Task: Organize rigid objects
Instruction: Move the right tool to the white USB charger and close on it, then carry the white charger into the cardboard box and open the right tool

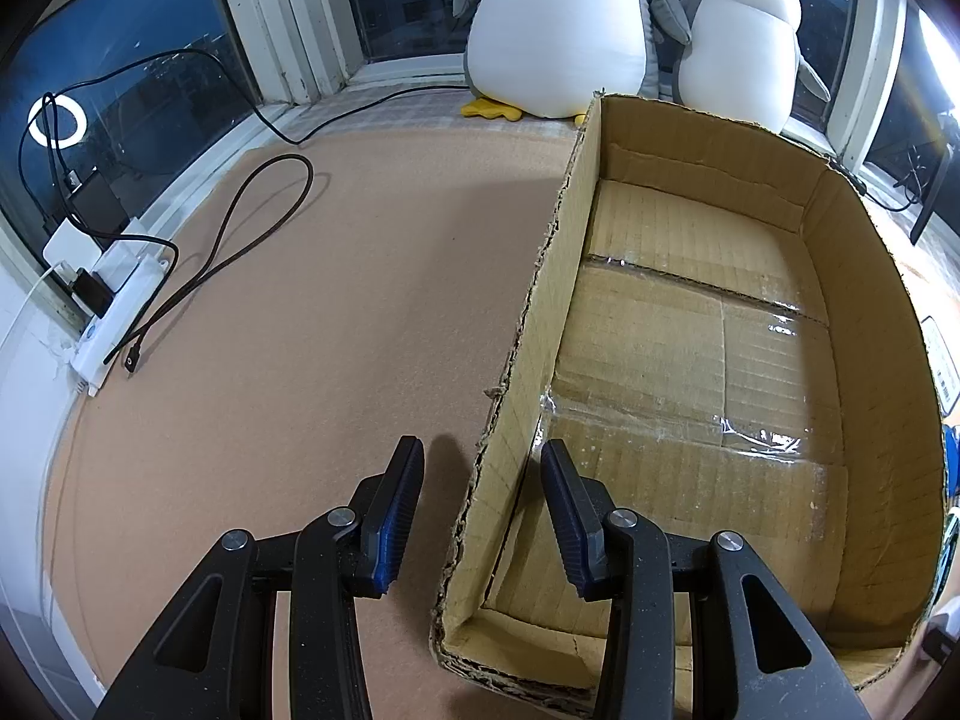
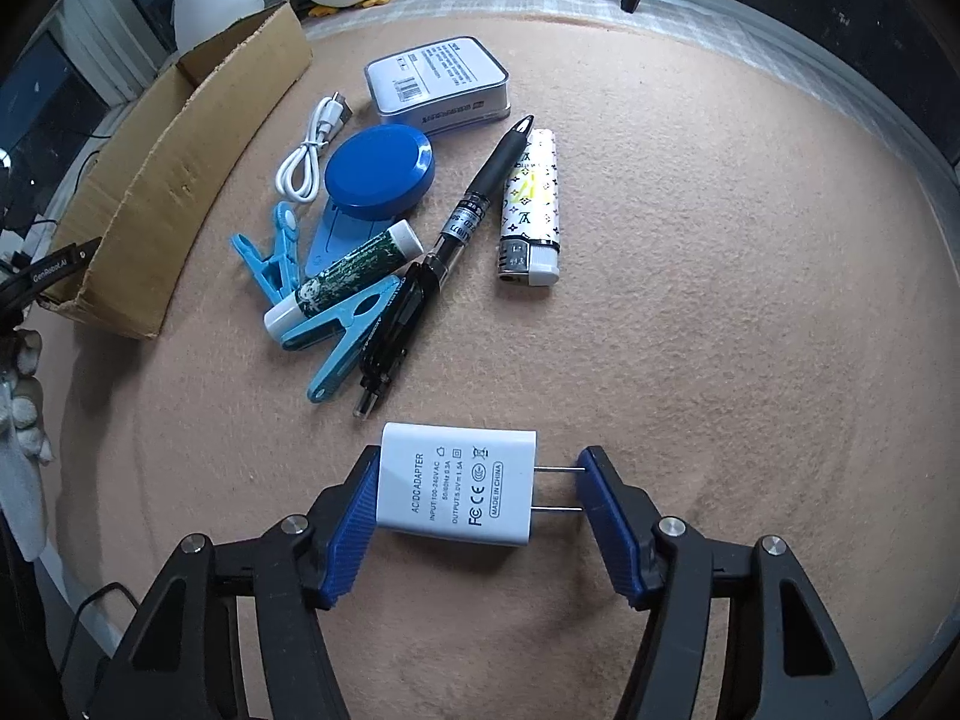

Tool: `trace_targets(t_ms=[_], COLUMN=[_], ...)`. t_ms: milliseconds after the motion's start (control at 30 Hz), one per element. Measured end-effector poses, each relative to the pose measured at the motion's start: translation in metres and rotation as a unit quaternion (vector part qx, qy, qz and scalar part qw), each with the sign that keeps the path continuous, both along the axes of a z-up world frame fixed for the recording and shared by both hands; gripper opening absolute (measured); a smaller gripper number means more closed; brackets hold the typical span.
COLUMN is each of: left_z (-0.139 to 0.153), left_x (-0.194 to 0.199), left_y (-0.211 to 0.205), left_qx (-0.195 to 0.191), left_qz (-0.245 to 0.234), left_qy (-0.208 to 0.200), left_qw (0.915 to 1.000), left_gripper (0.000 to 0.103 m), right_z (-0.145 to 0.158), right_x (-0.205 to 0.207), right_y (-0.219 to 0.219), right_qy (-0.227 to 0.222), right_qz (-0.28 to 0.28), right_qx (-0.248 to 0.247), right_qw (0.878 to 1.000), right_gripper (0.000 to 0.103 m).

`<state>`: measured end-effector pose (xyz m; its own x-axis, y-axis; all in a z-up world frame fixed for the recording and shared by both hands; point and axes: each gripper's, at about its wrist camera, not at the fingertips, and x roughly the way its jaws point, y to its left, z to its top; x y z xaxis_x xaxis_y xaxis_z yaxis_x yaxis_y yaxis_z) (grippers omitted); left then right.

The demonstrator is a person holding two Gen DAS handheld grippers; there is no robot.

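The right tongs (image 2: 480, 510) point steeply down at the desk (image 2: 720, 360) and bracket a white charger (image 2: 456, 489) lying flat. The left pad touches the charger's body and the right pad meets the tips of its two prongs, so the tongs pinch it lengthwise.

The left tongs (image 1: 480, 510) also tilt downward and straddle the near left wall of a cardboard box (image 1: 870, 360): one pad is outside, one inside. A gap shows on both sides of the wall, so the pads do not press it; they stand at their narrowest setting and hold nothing.

Beyond the charger lies a close cluster: a black pen (image 2: 480, 204), a patterned lighter (image 2: 531, 210), a green tube (image 2: 342, 270) resting across a blue clip (image 2: 348, 336), a second blue clip (image 2: 270, 252), a round blue case (image 2: 379, 171), a white cable (image 2: 312, 150) and a grey tin (image 2: 438, 87). The box stands just left of them.

The person's hands are out of view. The pen's lower part is partly covered by a black clip-like piece that is hard to make out.

The desk is covered in tan felt. Two plush penguins (image 1: 558, 30) sit by a dark window (image 1: 120, 60), with a power strip (image 1: 114, 312) and black cords (image 1: 240, 228) at the left.
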<state>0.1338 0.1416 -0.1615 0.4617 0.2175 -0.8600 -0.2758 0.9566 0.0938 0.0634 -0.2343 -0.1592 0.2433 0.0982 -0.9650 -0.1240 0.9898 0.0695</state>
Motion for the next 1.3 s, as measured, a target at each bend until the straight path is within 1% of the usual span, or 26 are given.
trace_targets(t_ms=[167, 300, 400, 533, 733, 833, 1000, 1133, 1300], left_z=[0.0, 0.0, 0.0, 0.0, 0.0, 0.0, -0.001, -0.002, -0.002], left_x=[0.0, 0.0, 0.0, 0.0, 0.0, 0.0, 0.0, 0.0, -0.001], left_y=[0.0, 0.0, 0.0, 0.0, -0.001, -0.001, 0.0, 0.0, 0.0], left_qx=[-0.001, -0.002, -0.002, -0.002, -0.002, -0.002, -0.004, -0.007, -0.009], left_qz=[0.0, 0.0, 0.0, 0.001, -0.001, -0.001, 0.0, 0.0, 0.001], left_qy=[-0.001, -0.001, -0.001, -0.001, -0.001, -0.001, -0.002, -0.003, -0.005], left_qw=[1.0, 1.0, 1.0, 1.0, 1.0, 1.0, 1.0, 1.0, 0.9999], left_gripper=[0.044, 0.044, 0.044, 0.044, 0.044, 0.044, 0.044, 0.044, 0.044], right_z=[0.0, 0.006, 0.017, 0.04, 0.077, 0.09, 0.106, 0.109, 0.093], right_x=[-0.011, -0.017, -0.016, -0.011, 0.01, 0.024, 0.045, 0.058, 0.078], right_y=[-0.001, -0.007, -0.009, -0.003, 0.024, 0.042, 0.081, 0.115, 0.15], right_qy=[-0.002, -0.006, -0.016, -0.045, -0.092, -0.119, -0.14, -0.145, -0.135], right_qz=[0.004, 0.0, 0.0, 0.006, 0.033, 0.051, 0.092, 0.123, 0.142], right_qx=[0.006, 0.014, 0.021, 0.038, 0.069, 0.077, 0.096, 0.109, 0.121], right_qw=[1.0, 1.0, 1.0, 0.998, 0.993, 0.989, 0.981, 0.976, 0.973], right_gripper=[0.061, 0.061, 0.061, 0.061, 0.061, 0.061, 0.061, 0.061, 0.061])
